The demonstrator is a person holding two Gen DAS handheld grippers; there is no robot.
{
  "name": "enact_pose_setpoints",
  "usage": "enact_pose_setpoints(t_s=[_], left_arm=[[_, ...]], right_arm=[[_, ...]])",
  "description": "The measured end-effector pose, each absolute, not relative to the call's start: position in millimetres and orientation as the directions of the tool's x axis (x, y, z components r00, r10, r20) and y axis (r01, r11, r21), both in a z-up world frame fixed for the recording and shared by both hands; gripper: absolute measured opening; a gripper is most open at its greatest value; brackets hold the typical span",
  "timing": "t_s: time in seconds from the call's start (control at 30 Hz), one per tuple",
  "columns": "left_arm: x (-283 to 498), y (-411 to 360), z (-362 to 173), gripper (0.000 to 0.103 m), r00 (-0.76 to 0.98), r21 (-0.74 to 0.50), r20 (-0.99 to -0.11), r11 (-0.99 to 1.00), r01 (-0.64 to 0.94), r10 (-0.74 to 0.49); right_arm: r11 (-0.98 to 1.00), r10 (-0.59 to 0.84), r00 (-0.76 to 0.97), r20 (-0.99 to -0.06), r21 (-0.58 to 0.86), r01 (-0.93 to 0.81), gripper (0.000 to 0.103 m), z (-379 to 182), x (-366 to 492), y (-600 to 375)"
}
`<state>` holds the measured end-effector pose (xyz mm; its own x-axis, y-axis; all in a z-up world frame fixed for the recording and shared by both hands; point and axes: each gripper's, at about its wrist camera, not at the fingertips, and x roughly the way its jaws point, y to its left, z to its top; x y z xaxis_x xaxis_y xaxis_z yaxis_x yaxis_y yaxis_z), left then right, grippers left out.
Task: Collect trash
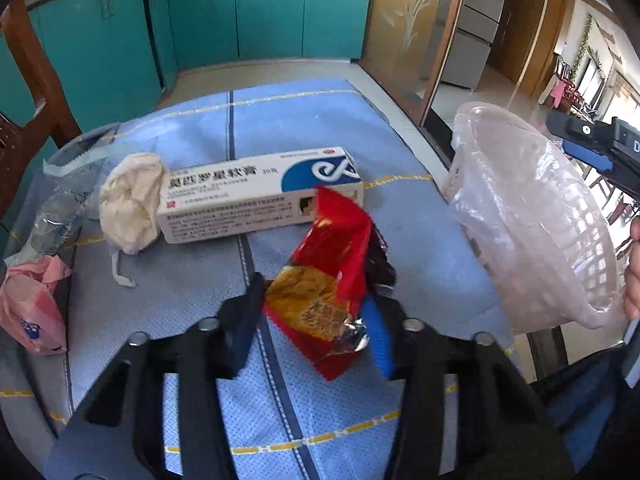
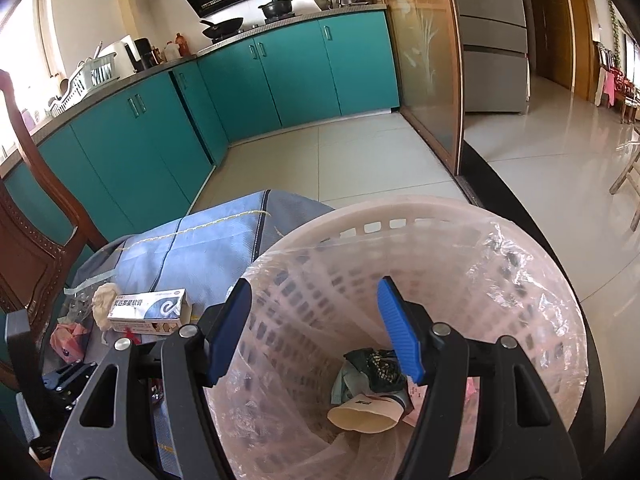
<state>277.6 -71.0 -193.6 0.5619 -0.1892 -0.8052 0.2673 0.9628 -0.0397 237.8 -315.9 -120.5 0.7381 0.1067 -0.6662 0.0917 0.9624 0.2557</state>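
My left gripper (image 1: 314,290) is shut on a crumpled red and gold snack wrapper (image 1: 340,240), a pad against each side, just above the blue tablecloth (image 1: 320,120). Behind the wrapper lie a white and blue ointment box (image 1: 256,196), a crumpled white tissue (image 1: 132,200), a clear plastic wrapper (image 1: 60,208) and a pink packet (image 1: 32,312). A pink basket (image 1: 540,220) lined with a clear bag sits just off the table's right edge. My right gripper (image 2: 316,284) stands open over the basket's mouth (image 2: 420,208), nothing between its pads. A paper cup (image 2: 364,416) and a dark wrapper (image 2: 376,368) lie inside.
A wooden chair (image 1: 32,80) stands at the table's left side. Teal cabinets (image 1: 240,12) run along the far wall, with tiled floor between them and the table. A glass sliding door (image 1: 408,32) is at the right. A person's hand (image 1: 632,280) shows beside the basket's rim.
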Motion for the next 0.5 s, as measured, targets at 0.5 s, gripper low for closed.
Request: enact_pose_setpoints(t_s=[0.5], left_arm=[[272,-138,-100,0.045,0.636,-0.182,-0.634,0.884,0.431,-0.441]], right_arm=[[0.907,-0.006,0.801,-0.599,0.334,0.257,0.065,-107,212,-363]])
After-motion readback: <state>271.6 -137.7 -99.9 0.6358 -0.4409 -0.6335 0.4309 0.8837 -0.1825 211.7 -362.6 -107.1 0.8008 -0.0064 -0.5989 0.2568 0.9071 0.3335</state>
